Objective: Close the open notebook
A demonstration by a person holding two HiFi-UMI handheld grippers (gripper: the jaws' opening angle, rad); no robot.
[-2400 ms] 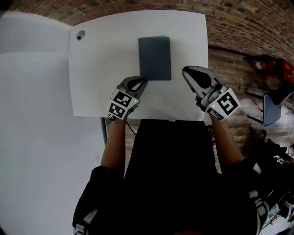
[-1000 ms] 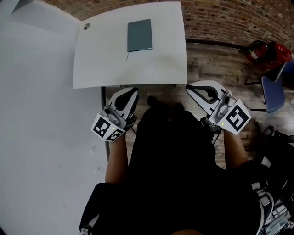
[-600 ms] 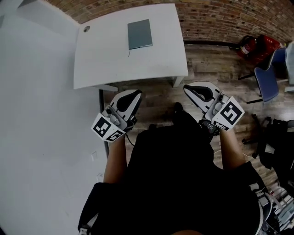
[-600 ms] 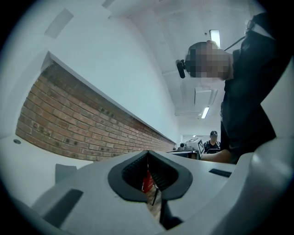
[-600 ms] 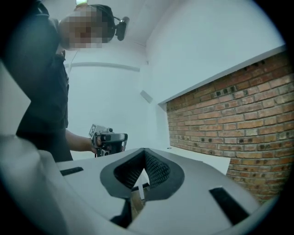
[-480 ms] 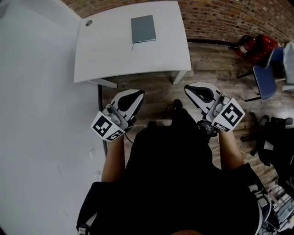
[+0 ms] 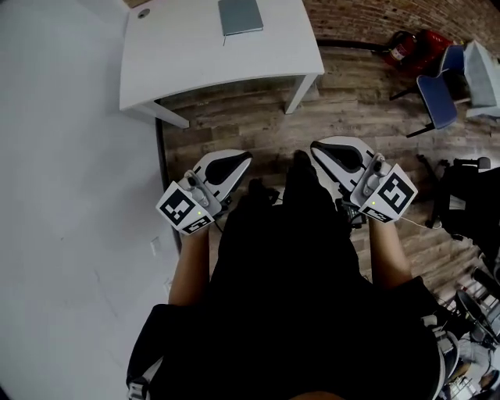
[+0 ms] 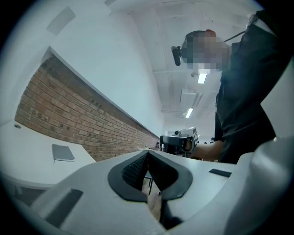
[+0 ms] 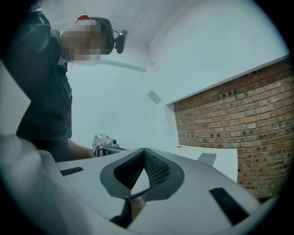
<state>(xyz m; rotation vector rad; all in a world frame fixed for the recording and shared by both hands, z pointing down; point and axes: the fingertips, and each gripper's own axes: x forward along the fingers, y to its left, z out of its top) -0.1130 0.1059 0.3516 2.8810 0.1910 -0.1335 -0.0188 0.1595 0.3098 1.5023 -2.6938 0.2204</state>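
Note:
The grey notebook (image 7: 240, 16) lies closed and flat on the white table (image 7: 211, 58), at the top edge of the head view. It also shows far off in the left gripper view, notebook (image 8: 63, 152), and in the right gripper view, notebook (image 9: 207, 159). Both grippers hang over the wooden floor, well away from the table and close to the person's body. My left gripper (image 7: 247, 155) is shut with nothing between its pads, and my right gripper (image 7: 315, 146) is shut and empty too. Their jaws meet at the left gripper (image 8: 147, 151) and the right gripper (image 9: 144, 150).
A brick wall (image 8: 69, 119) runs behind the table, and a white wall (image 7: 62, 195) stands to the left. A red extinguisher (image 7: 406, 43), a blue chair (image 7: 437, 90) and dark bags (image 7: 469, 207) sit on the floor (image 7: 234, 129) to the right.
Both grippers have drawn back from the table along with the person. The table and notebook have slid up to the top of the head view. The jaws stayed shut.

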